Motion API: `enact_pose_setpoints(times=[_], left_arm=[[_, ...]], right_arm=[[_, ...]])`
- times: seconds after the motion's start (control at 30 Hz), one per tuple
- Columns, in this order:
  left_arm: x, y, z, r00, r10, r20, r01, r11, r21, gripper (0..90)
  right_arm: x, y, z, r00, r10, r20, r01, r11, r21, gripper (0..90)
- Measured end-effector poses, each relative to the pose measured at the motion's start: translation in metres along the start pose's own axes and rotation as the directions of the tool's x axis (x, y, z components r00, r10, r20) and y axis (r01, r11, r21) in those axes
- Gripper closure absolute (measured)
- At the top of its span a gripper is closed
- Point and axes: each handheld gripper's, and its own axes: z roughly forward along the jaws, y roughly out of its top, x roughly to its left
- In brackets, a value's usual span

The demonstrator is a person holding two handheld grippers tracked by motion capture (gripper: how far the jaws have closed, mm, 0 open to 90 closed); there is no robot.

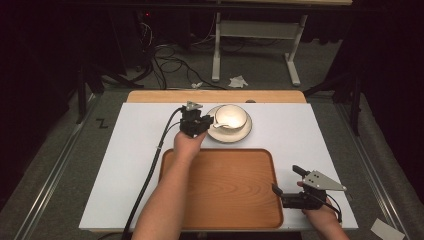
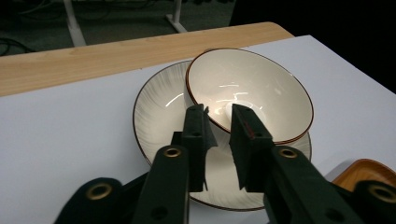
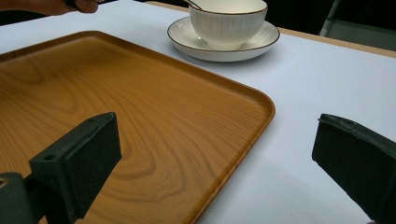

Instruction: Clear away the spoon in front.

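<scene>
A cream bowl [image 1: 230, 116] with a dark rim stands upright on a matching saucer [image 1: 235, 136] at the back middle of the white table. My left gripper [image 1: 209, 121] is at the bowl's left side. In the left gripper view its jaws [image 2: 218, 116] straddle the bowl's [image 2: 252, 88] near rim with a narrow gap, above the saucer [image 2: 154, 107]. My right gripper [image 1: 284, 178] rests wide open at the tray's right edge, nothing between its jaws [image 3: 215, 140]. It looks across the tray at the bowl [image 3: 228, 23] and saucer [image 3: 187, 39].
A wooden tray [image 1: 220, 185] with a raised rim lies in front of the saucer, nothing on it. The white sheet [image 1: 135, 165] covers the table, and a wooden strip [image 1: 150, 96] shows along the far edge. Cables and a table frame [image 1: 255, 30] are on the floor beyond.
</scene>
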Motion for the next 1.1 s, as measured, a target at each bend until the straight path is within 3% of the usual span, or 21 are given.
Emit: enact_pose_setpoints(times=[0.27, 0.57, 0.7, 0.83, 1.1], left_arm=[[-0.006, -0.002, -0.006, 1.0000, 0.008, 0.005, -0.008, 1.0000, -0.004, 69.7], [-0.008, 0.000, -0.025, 0.9996, 0.021, -0.021, -0.022, 0.9986, -0.049, 68.4], [-0.012, -0.002, -0.033, 0.9994, 0.031, -0.013, -0.032, 0.9981, -0.053, 62.9], [-0.017, -0.005, -0.039, 0.9985, 0.055, -0.006, -0.055, 0.9973, -0.048, 59.2], [-0.021, -0.009, -0.046, 0.9982, 0.058, 0.014, -0.057, 0.9979, -0.029, 52.2]], right_arm=[[0.001, 0.001, 0.001, 1.0000, -0.003, -0.002, 0.003, 1.000, 0.000, 2.5], [-0.001, 0.001, -0.001, 1.0000, -0.009, -0.002, 0.009, 1.000, -0.008, 2.4], [-0.001, 0.001, -0.001, 0.9999, -0.012, -0.002, 0.012, 1.000, -0.010, 2.4], [0.000, 0.002, -0.001, 0.9999, -0.016, -0.002, 0.016, 1.000, -0.009, 2.4], [0.001, 0.002, 0.000, 0.9999, -0.016, -0.003, 0.016, 1.000, -0.008, 2.4]])
